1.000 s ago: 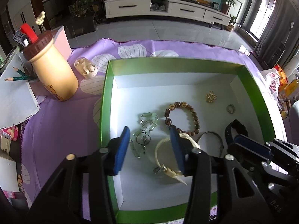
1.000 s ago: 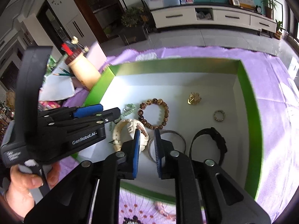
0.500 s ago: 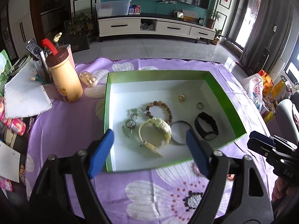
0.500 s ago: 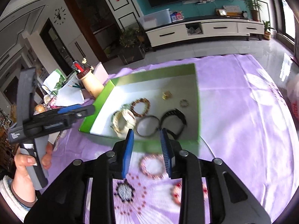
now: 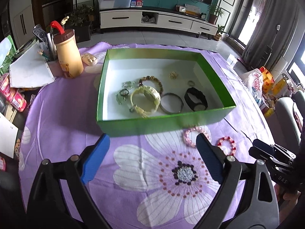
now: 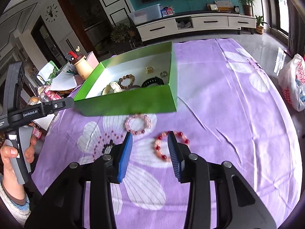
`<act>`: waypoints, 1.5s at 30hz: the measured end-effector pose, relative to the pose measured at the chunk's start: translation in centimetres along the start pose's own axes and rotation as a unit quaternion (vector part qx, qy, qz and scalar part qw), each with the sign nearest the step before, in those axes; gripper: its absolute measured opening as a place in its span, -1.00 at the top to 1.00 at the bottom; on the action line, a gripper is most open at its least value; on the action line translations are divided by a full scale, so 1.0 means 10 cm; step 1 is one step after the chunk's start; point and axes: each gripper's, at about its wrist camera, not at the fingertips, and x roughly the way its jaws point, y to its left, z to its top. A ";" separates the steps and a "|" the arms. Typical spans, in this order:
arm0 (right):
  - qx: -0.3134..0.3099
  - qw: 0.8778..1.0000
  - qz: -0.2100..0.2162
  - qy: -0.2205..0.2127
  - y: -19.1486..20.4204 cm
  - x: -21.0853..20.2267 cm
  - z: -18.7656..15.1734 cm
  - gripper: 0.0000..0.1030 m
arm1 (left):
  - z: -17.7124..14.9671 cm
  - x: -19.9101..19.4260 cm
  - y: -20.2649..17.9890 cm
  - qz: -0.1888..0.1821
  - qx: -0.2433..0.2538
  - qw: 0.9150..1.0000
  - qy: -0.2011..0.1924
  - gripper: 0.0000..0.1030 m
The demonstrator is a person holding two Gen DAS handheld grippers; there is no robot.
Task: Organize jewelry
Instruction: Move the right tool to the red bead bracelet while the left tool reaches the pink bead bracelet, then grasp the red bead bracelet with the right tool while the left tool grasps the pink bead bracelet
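While most pieces already lie in the green box point(image 5: 164, 127), a pink bracelet point(image 6: 138, 124) and a red bracelet point(image 6: 162, 148) remain on the worktop point(image 6: 228, 114). Left gripper point(image 5: 152, 158) gapes empty; right gripper's point(image 6: 150, 148) fingers, half-spread and just opening, seem to hover empty over the red one.

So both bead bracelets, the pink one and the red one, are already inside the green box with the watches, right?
No. The pink bracelet and the red bracelet lie on the purple cloth in front of the green box, not inside it; the right wrist view shows this. The watches are in the box.
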 end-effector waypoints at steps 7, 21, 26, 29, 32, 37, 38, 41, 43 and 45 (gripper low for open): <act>-0.032 0.998 -0.048 0.006 0.02 0.04 -0.26 0.24 | -0.34 0.20 -0.12 -0.008 -0.012 0.999 0.042 -0.93; -0.095 0.994 -0.039 0.042 0.06 0.49 -0.31 0.24 | -0.36 0.77 -0.46 -0.023 0.002 0.996 0.086 -0.92; -0.122 0.990 -0.049 0.059 0.10 0.69 -0.25 0.29 | -0.18 0.97 -0.54 0.000 0.000 0.997 0.082 -0.68; -0.132 0.988 -0.053 0.062 0.11 0.73 -0.25 0.38 | -0.15 1.07 -0.60 0.017 0.009 0.996 0.082 -0.43; -0.143 0.986 -0.057 0.061 0.14 0.76 -0.25 0.39 | -0.13 1.16 -0.63 0.026 0.008 0.997 0.076 -0.24; -0.163 0.983 -0.066 0.058 0.20 0.79 -0.26 0.51 | -0.10 1.24 -0.73 0.052 0.031 0.996 0.062 -0.04; -0.163 0.983 -0.067 0.058 0.19 0.79 -0.26 0.58 | -0.10 1.25 -0.76 0.057 0.039 0.996 0.058 0.04; -0.155 0.984 -0.068 0.057 0.16 0.78 -0.25 0.79 | -0.12 1.22 -0.83 0.046 0.055 0.996 0.054 0.39; -0.143 0.986 -0.065 0.054 0.12 0.76 -0.26 0.85 | -0.14 1.20 -0.88 0.036 0.069 0.996 0.052 0.69; -0.130 0.988 -0.062 0.053 0.08 0.73 -0.26 0.86 | -0.16 1.18 -0.91 0.028 0.075 0.995 0.051 0.82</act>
